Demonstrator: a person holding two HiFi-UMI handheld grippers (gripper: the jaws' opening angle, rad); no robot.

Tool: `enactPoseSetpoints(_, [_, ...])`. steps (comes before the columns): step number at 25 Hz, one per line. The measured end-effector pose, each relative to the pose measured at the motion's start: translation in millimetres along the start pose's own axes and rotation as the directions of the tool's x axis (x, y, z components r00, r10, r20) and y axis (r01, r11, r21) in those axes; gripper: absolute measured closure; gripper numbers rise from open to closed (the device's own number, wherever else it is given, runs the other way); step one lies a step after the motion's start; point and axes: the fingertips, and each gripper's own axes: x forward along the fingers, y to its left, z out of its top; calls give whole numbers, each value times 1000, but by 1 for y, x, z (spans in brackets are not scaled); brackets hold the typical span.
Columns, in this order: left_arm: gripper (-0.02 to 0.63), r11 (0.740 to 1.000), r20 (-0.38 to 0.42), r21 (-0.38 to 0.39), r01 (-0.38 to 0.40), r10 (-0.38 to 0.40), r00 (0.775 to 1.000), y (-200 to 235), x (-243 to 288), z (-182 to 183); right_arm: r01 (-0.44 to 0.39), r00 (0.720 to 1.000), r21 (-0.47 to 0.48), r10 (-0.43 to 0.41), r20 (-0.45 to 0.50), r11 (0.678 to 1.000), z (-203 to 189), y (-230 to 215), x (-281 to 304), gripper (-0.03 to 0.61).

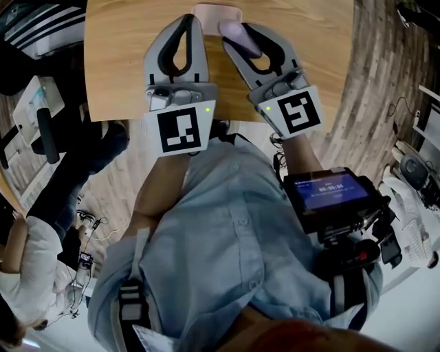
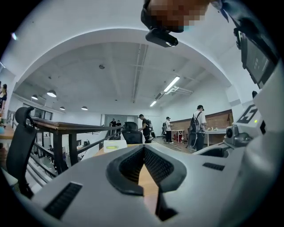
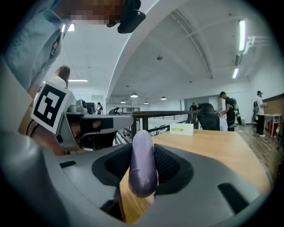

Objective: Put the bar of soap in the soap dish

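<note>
The wooden table [image 1: 117, 62] is filling the 12 o'clock part of the head view. Its near edge is running straight across under both tools, so their marker cubes are hanging out past it over the floor. Bare wood is lying open at 10 o'clock and at 2 o'clock of the tools, right out to the table's side edges, and plank flooring is showing clear beyond the 3 o'clock edge. At 8 o'clock another person [image 1: 27, 261] is sitting close beside the table's corner. The left gripper [image 1: 185, 19] is pointing toward 12 o'clock over the tabletop with its jaws brought together at the tips and nothing between them. The right gripper [image 1: 242, 41], just beside it, is angling toward 11 o'clock and is clamping the bar of soap [image 3: 143, 168], a lilac bar standing on edge between the pads above the table. The soap dish [image 1: 206, 10], pale and shallow, is sitting on the table at 12 o'clock, just past the two sets of tips. A small white box [image 3: 182, 129] with a green label is standing at the table's far edge.
</note>
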Motion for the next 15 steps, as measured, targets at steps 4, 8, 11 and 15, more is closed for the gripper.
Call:
enactPoseSetpoints(4, [604, 999, -110, -3, -47, 47, 993, 9, -25, -7, -76, 992, 50, 81, -92, 996, -22, 28, 6, 416])
enactPoseSetpoints(8, [604, 998, -144, 4, -59, 59, 988, 11, -20, -16, -125, 978, 21, 127, -164, 992, -44, 29, 14, 416])
enactPoseSetpoints(11, [604, 998, -141, 25, -63, 66, 988, 14, -23, -13, -144, 965, 6, 141, -220, 990, -58, 35, 11, 417])
enactPoseSetpoints(15, [604, 997, -136, 16, -70, 72, 988, 14, -29, -9, -179, 941, -19, 165, -297, 984, -74, 45, 5, 416])
